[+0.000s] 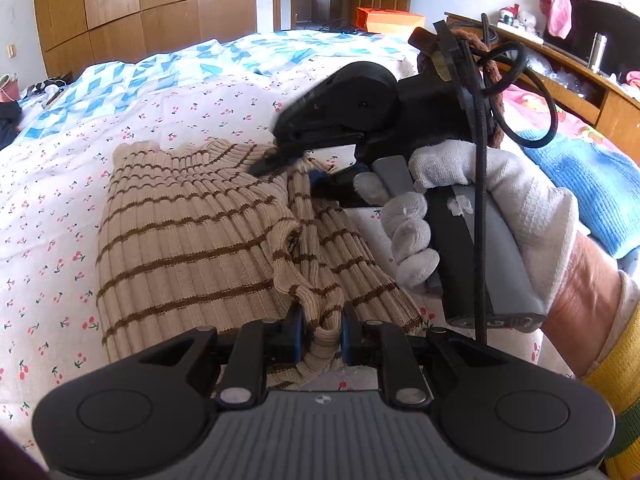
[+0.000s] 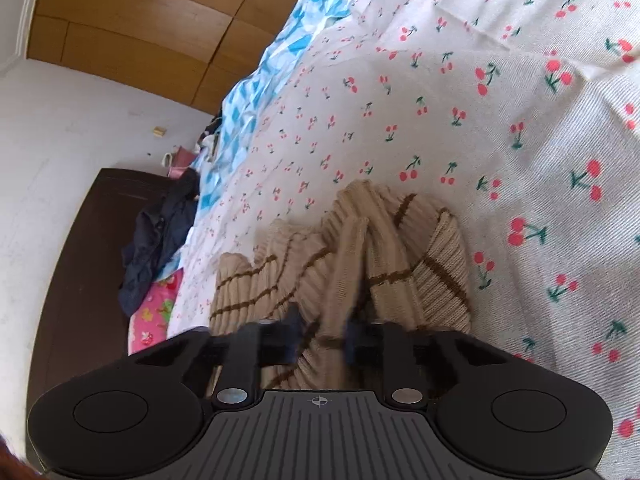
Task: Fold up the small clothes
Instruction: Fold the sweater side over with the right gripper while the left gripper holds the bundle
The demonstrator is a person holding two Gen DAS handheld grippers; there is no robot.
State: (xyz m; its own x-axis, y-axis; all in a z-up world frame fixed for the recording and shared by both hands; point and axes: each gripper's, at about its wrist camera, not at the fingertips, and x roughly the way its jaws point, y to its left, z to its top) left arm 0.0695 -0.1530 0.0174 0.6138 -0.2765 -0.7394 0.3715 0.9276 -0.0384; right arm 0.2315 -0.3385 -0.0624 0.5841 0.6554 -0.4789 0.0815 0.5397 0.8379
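The striped sweater [image 1: 192, 240] was pinched in both the left gripper [image 1: 320, 338] and right gripper [image 2: 322, 336], half-folded, with flattening left.

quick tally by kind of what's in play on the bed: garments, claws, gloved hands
Beige ribbed knit garment with brown stripes: 1
Black two-finger claws: 2, the left claw and the right claw, each shut on a fold of the knit
White-gloved hand holding the right claw's handle: 1
Total: 4
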